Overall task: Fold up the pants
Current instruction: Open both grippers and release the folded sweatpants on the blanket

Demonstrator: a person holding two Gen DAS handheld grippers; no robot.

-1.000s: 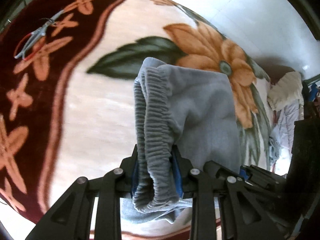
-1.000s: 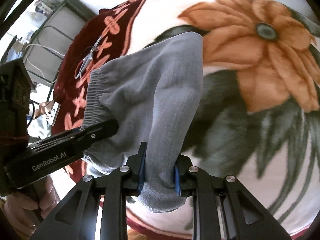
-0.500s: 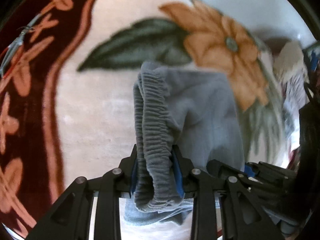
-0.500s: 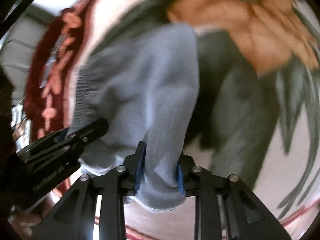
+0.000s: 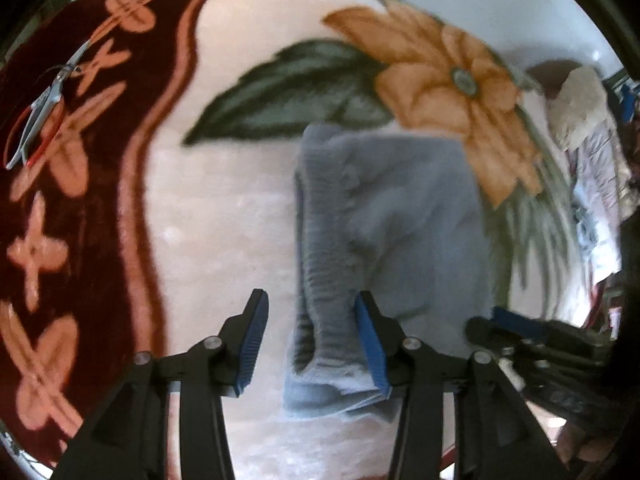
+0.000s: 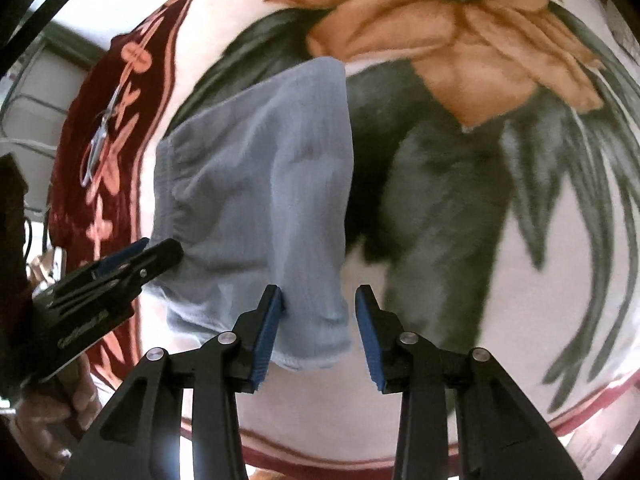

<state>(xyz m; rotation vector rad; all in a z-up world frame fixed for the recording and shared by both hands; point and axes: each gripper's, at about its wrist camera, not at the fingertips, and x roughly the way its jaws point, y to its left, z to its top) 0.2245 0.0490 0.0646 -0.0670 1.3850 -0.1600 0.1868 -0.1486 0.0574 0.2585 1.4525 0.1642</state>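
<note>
Grey pants (image 5: 384, 216) lie folded into a compact bundle on a floral blanket (image 5: 224, 216), the ribbed waistband on the left side. My left gripper (image 5: 308, 340) is open, its jaws wide apart around the waistband's near end without gripping it. My right gripper (image 6: 318, 328) is open too, its jaws on either side of the bundle's near right corner (image 6: 316, 320). The pants also show in the right wrist view (image 6: 260, 184). The left gripper appears there at the left edge (image 6: 120, 272).
Red-handled scissors (image 5: 36, 120) lie on the blanket's dark red border at the far left. A pile of pale clothes (image 5: 592, 168) sits at the far right. A wire rack (image 6: 24, 92) stands beyond the blanket's left edge.
Both grippers have opened and let go of the pants. The bundle has dropped flat onto the blanket.
</note>
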